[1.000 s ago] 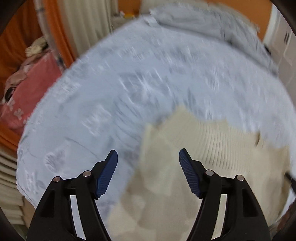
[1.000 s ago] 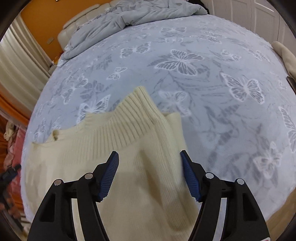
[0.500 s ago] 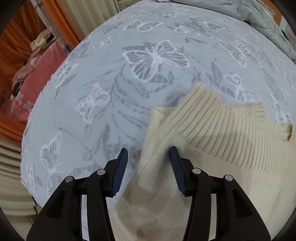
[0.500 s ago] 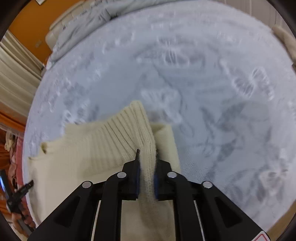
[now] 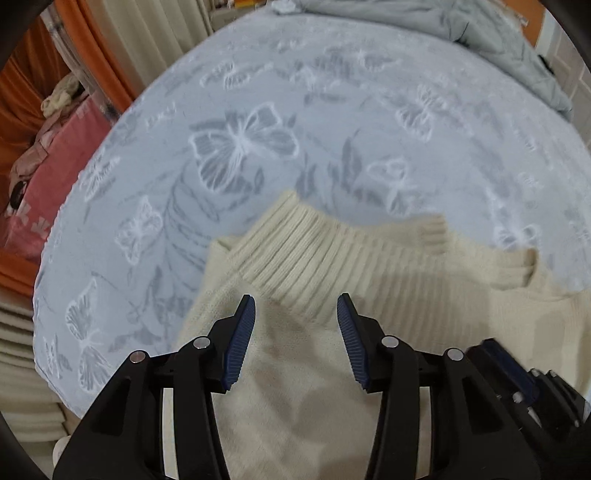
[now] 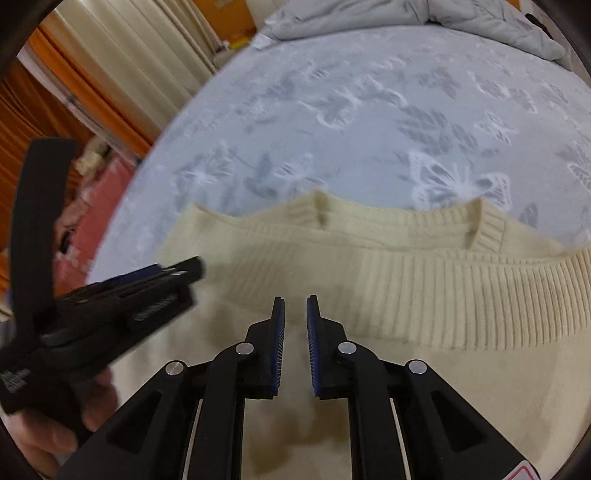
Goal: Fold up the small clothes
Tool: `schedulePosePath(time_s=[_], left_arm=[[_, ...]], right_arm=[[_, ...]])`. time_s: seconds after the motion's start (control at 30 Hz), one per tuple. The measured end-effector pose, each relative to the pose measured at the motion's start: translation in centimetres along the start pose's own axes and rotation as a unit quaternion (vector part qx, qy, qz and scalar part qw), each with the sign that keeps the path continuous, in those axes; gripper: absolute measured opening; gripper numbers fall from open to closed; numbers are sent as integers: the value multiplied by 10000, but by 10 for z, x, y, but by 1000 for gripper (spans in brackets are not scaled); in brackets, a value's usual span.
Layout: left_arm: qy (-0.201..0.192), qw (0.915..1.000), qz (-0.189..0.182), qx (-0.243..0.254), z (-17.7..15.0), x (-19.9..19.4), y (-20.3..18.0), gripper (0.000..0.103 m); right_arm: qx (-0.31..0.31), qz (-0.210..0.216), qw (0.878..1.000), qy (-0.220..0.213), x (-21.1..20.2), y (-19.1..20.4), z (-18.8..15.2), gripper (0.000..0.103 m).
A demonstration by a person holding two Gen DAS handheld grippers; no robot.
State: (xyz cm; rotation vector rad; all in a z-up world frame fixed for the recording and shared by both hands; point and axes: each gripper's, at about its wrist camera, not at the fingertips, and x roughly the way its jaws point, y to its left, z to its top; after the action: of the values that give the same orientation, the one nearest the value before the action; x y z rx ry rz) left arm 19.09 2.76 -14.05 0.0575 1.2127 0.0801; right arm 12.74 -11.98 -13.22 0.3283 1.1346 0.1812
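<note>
A cream knitted sweater [image 5: 388, 266] lies on the bed. One ribbed sleeve [image 6: 461, 295] is drawn across its body, below the neck collar [image 6: 487, 229]. My right gripper [image 6: 295, 299] points down at the sleeve's end; its jaws are closing to a thin slit with cream knit pinched between the pads. My left gripper [image 5: 296, 298] stands half open just above the sweater's left part, in front of a ribbed cuff [image 5: 295, 254], with nothing pinched. In the right wrist view the left gripper [image 6: 177, 273] sits at the left, held by a hand [image 6: 55, 424]. One of the right gripper's fingers [image 5: 509, 362] shows at the left wrist view's lower right.
A pale blue bedspread [image 5: 258, 147] with butterfly print covers the bed. A grey quilt [image 6: 443, 18] is bunched at its far end. Left of the bed are a pink cloth pile [image 5: 48, 166], orange drapes and cream curtains [image 6: 129, 44].
The right gripper went from open to shut on the ribbed sleeve and dragged it leftwards over the sweater. The left gripper's jaws narrowed and it moved onto the sweater.
</note>
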Motion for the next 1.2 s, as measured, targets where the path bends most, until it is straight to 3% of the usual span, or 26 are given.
schedulePosePath(time_s=[0.07,0.1,0.2,0.23,0.33,0.4,0.47,0.53,0.57,0.6,0.67,0.73,0.77,0.8,0.83,0.87,0.9,0.93,1.03,1.07,1.13,1.2], left_arm=[[64,10000,53,-16,0,9,6,47],[84,10000,-17,-22,0,11,9,47],[60,9999,-72,49,-2,13,12,48],[50,9999,-57,74,-3,13,11,48],[14,9999,-8,162,-4,14,8,49],[12,9998,8,201,-5,13,7,49],[13,9999,-24,168,-4,10,8,49],[-60,9999,-139,37,0,3,15,49],[-124,9998,-158,-46,2,-1,20,57],[-216,9996,-108,-158,7,-4,26,68],[-332,9991,-19,-278,15,-5,36,76],[-170,9993,-31,-323,24,6,43,78],[42,9994,-133,-307,29,18,45,77],[220,9992,-199,-278,31,28,45,60],[359,9984,-354,-239,33,36,45,50],[403,9976,-503,-241,34,38,45,39],[302,9985,-401,-229,36,33,44,18],[190,9990,-350,-183,39,28,44,12],[246,9978,-428,-451,44,30,53,12],[332,9979,-334,-448,43,40,53,12],[388,9982,-246,-375,41,51,49,13],[307,9993,-45,-204,40,47,41,13]], right_arm=[[253,-105,9996,9,-1,-33,0,0],[490,-42,9988,-13,-9,-61,-1,0],[968,-846,9915,-205,-33,-126,-7,0],[1280,-935,9870,-261,-43,-156,-12,0],[2087,-635,9744,-536,-72,-221,-30,0],[2143,-1121,9683,-621,-87,-232,-34,0],[2277,-968,9659,-759,-102,-239,-36,2],[2124,-1048,9677,-867,-110,-234,-31,13],[1935,-1157,9703,-881,-112,-228,-26,28],[1828,-1213,9717,-880,-111,-224,-24,52],[1533,-1485,9726,-918,-107,-216,-13,68],[1467,-1508,9749,-723,-88,-217,-2,68],[1513,-1494,9754,-586,-75,-216,4,61],[1539,-1470,9760,-455,-66,-218,7,29],[1502,-1430,9774,-418,-64,-214,8,9],[1521,-1296,9787,-467,-68,-212,12,10],[1556,-1207,9780,-687,-78,-210,12,10],[1620,-1068,9752,-1067,-98,-209,15,9],[1907,-1038,9667,-1351,-115,-225,10,9],[1988,-1137,9663,-1178,-105,-235,6,9],[2113,-1308,9680,-362,-62,-257,-7,8],[2099,-1292,9679,-498,-68,-253,-9,10]])
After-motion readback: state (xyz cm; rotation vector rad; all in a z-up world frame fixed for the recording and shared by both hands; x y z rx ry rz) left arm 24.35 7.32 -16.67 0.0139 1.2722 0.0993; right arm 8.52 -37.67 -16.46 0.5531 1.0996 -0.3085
